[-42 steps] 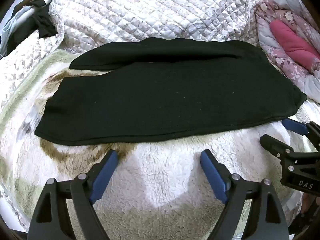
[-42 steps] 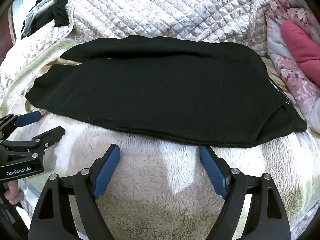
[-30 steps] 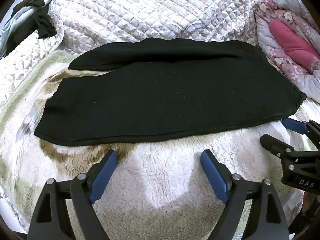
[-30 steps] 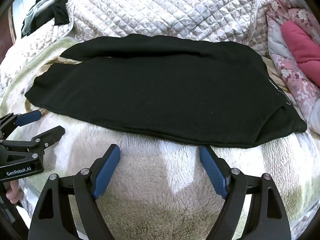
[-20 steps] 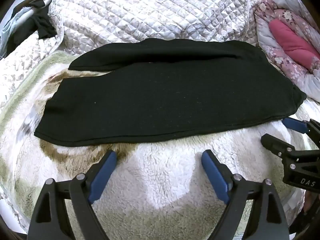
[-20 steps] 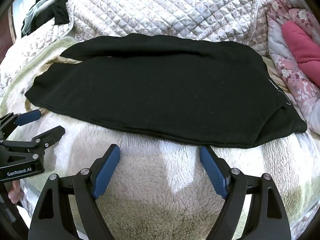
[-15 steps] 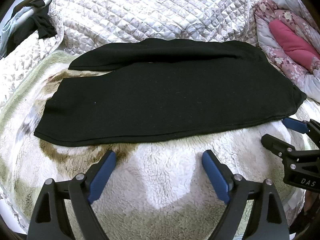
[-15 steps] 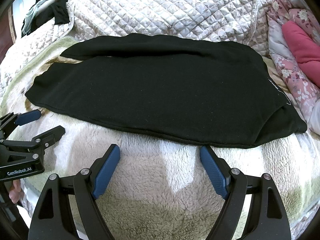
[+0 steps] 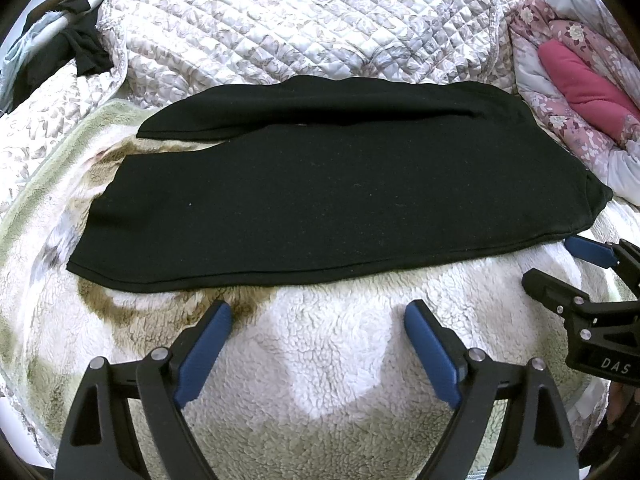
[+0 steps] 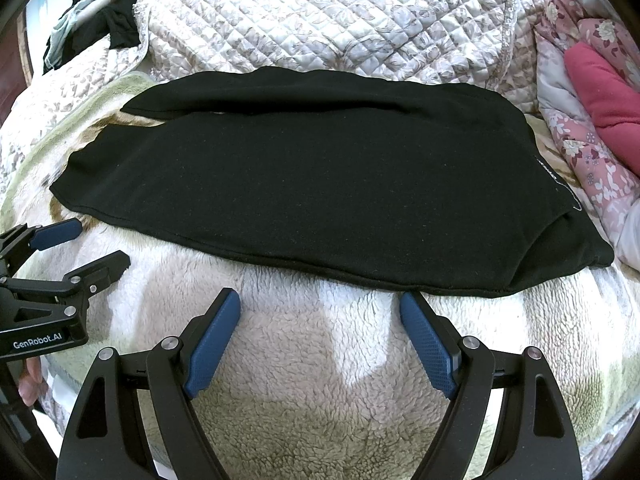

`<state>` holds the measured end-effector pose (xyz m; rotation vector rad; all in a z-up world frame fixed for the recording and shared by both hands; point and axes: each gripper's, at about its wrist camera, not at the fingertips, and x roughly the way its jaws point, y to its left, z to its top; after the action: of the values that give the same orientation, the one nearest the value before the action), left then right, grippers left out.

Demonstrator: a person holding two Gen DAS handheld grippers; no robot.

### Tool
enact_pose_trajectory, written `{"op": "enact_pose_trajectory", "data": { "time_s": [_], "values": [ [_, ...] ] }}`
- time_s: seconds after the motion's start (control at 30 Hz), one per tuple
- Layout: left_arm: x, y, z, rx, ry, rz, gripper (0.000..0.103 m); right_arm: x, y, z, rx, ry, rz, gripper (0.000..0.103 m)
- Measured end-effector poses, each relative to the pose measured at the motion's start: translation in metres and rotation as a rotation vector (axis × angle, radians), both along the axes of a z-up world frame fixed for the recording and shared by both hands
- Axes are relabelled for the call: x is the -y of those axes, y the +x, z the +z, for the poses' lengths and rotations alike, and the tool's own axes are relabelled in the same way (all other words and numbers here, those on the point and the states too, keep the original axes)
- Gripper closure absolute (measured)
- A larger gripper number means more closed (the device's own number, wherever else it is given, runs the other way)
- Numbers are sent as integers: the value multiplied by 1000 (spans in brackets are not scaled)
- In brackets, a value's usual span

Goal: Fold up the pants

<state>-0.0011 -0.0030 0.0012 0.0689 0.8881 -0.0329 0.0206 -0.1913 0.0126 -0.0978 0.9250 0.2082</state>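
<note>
Black pants [image 9: 328,200] lie flat across a fleece blanket, legs to the left, waist to the right, one leg folded over the other; they also show in the right wrist view [image 10: 312,184]. My left gripper [image 9: 318,316] is open and empty, just short of the pants' near hem edge. My right gripper [image 10: 320,304] is open and empty, close to the near edge toward the waist end. The right gripper shows at the right edge of the left wrist view [image 9: 560,264], and the left gripper at the left edge of the right wrist view [image 10: 96,244].
A white-and-tan fleece blanket [image 9: 328,380] covers the bed under the pants. A quilted grey-white cover [image 9: 304,28] is heaped behind. A pink floral duvet with a red pillow [image 9: 580,88] lies at the right. Dark clothes [image 9: 68,52] hang at the far left.
Almost nothing has changed. Both grippers hold their place, open, in front of the pants; the left wrist view has drifted back very slightly.
</note>
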Motion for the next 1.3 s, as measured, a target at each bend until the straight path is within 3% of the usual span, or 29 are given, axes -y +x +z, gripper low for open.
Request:
{"op": "enact_pose_trajectory", "data": {
  "time_s": [1.3],
  "values": [
    [0, -1, 0, 5, 1, -5, 10, 0, 0, 0, 0, -2, 0, 21]
  ]
}}
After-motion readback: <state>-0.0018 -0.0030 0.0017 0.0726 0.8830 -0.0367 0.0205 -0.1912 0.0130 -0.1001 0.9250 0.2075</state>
